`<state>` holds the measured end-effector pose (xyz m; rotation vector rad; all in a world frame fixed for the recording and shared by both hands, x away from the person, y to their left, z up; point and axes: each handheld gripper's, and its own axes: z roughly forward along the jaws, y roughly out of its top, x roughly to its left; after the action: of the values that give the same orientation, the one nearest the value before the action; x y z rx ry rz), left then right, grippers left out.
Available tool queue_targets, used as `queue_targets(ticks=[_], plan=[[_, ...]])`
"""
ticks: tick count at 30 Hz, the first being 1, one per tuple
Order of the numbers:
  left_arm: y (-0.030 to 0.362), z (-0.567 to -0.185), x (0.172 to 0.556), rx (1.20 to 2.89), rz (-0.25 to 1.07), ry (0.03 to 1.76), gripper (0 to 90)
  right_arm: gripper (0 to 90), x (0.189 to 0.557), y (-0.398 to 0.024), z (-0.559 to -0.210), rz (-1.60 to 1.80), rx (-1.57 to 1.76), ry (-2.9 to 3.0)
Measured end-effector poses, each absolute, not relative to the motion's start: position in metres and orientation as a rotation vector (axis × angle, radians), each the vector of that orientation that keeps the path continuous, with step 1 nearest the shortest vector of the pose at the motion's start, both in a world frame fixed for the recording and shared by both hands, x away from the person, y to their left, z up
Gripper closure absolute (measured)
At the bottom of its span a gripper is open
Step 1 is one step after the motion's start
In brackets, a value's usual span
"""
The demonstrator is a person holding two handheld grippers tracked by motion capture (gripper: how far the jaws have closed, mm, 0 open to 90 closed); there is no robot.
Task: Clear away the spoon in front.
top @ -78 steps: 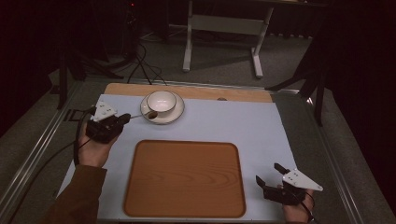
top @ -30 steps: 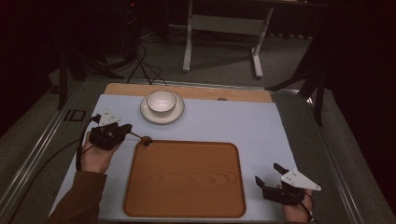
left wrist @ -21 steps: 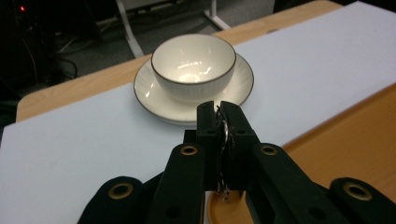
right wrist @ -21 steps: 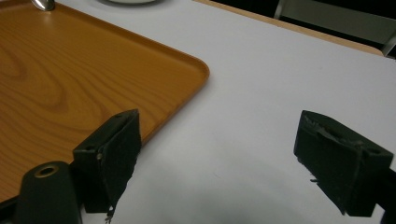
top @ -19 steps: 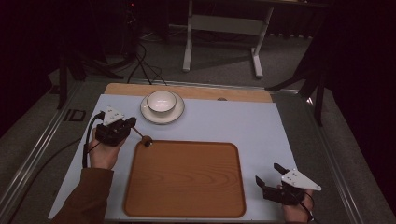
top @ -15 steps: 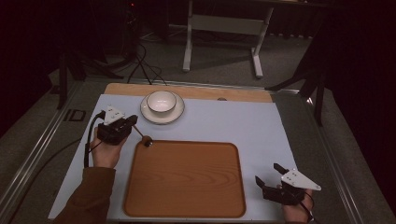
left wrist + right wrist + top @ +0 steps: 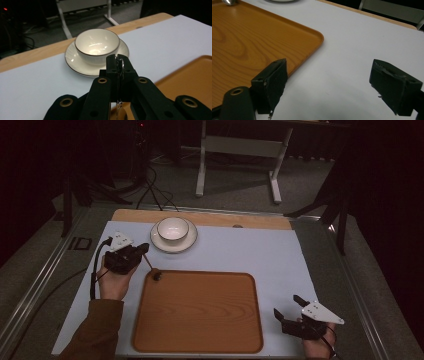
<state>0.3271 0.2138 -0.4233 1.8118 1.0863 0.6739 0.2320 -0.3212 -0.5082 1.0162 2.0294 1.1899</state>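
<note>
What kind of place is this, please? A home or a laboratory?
Probably a recording lab or studio, not a home: dark curtains surround the table, cables lie on the carpeted floor, and the person holds instrumented grippers.

Surroundings beyond the tabletop work

A white metal stand (image 7: 239,155) with two legs sits on the grey floor (image 7: 300,180) behind the table, its base also visible in the left gripper view. Black cables (image 7: 150,185) snake across the floor at the far left, near a dark tripod leg (image 7: 67,195). Another dark stand leg (image 7: 340,215) angles down at the far right. A small red light (image 7: 141,125) glows in the dark background. Metal rails (image 7: 35,290) border the table's sides.
</note>
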Motion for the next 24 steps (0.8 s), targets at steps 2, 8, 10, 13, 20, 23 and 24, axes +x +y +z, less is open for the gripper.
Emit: queue_targets(ticks=[2,8,10,13,20,23,24], plan=[[0.214,-0.421,0.323,1.834,0.655,1.072,88.3,14.7,0.232,-0.321,-0.508,1.189,1.014,2.031],[0.215,-0.418,0.316,1.892,0.559,1.037,88.0,14.7,0.232,-0.321,-0.508,1.186,1.013,2.032],[0.213,-0.418,0.315,1.931,0.545,1.033,88.0,14.7,0.232,-0.320,-0.508,1.184,1.014,2.034],[0.215,-0.419,0.316,1.929,0.511,1.043,87.9,14.7,0.232,-0.321,-0.508,1.185,1.013,2.033],[0.206,-0.434,0.330,1.981,0.543,1.066,84.2,14.7,0.232,-0.320,-0.508,1.182,1.015,2.037],[0.197,-0.447,0.338,2.003,0.527,1.065,84.0,14.6,0.232,-0.321,-0.508,1.184,1.016,2.035],[0.197,-0.447,0.338,2.003,0.527,1.065,84.3,14.6,0.232,-0.321,-0.508,1.184,1.016,2.035]])
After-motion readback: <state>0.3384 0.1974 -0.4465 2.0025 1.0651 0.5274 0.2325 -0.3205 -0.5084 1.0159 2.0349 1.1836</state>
